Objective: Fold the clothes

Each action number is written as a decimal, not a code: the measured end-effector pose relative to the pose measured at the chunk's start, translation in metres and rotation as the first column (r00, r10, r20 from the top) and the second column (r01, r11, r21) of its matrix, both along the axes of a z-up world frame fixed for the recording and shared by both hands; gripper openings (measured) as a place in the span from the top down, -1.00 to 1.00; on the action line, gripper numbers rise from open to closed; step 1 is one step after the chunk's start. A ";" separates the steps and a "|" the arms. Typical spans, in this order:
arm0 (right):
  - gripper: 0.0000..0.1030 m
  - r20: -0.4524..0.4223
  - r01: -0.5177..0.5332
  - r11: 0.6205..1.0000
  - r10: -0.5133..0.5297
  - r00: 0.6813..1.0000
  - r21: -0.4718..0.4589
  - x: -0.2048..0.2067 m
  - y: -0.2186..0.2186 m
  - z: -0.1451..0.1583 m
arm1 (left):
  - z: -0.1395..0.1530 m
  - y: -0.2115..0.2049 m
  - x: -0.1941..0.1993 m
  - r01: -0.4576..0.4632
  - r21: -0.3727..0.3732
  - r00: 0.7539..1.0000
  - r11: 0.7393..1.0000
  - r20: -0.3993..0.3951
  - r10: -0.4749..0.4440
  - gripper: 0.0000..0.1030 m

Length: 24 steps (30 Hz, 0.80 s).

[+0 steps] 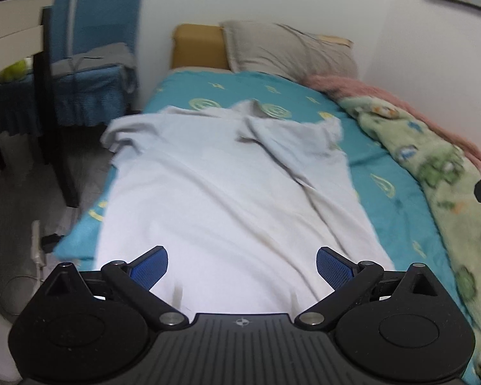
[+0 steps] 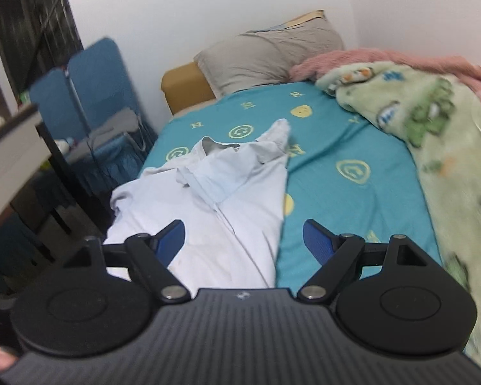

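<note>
On the bed [image 1: 189,86], a pale blue shirt [image 1: 227,192] is spread lengthwise over a teal sheet [image 2: 346,147] printed with yellow smiley faces; its collar end is turned toward the pillow [image 1: 285,48], and its left edge hangs over the side of the mattress; one sleeve is folded across the upper part, and the cloth is creased. The left gripper [image 1: 242,266] is held above the near end of the shirt, its blue pads [image 1: 149,268] set wide apart with nothing between them; whether the cloth is touched cannot be told. The right gripper [image 2: 243,240] is likewise spread wide and grips nothing; it is held over the shirt's right edge, where cloth meets sheet. A green blanket [image 2: 433,134] with printed animals is heaped along the wall side, and a pink blanket [image 2: 384,59] lies beyond it. A grey pillow is propped at the head of the bed; a blue chair [image 1: 93,41] stands beside the bed.
</note>
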State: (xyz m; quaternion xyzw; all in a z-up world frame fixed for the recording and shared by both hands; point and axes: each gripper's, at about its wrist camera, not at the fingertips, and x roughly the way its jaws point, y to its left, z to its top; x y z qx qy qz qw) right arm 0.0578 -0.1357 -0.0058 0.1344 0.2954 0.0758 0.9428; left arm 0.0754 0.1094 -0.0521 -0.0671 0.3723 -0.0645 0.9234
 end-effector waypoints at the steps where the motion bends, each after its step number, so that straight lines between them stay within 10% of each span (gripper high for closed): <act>1: -0.60 0.001 0.009 1.000 -0.009 1.000 0.007 -0.007 -0.006 0.000 | -0.002 -0.009 -0.005 0.026 -0.005 1.000 1.000 -0.012 -0.026 -0.92; 11: -0.60 0.028 0.023 0.997 -0.025 0.999 0.071 -0.018 -0.045 -0.006 | -0.025 -0.089 -0.038 0.205 0.069 0.978 0.976 -0.062 -0.201 -0.73; 24: -0.60 0.042 0.065 0.979 -0.075 0.996 0.195 -0.021 -0.087 -0.008 | -0.065 -0.091 -0.022 0.192 0.185 0.964 0.964 -0.222 -0.150 -0.60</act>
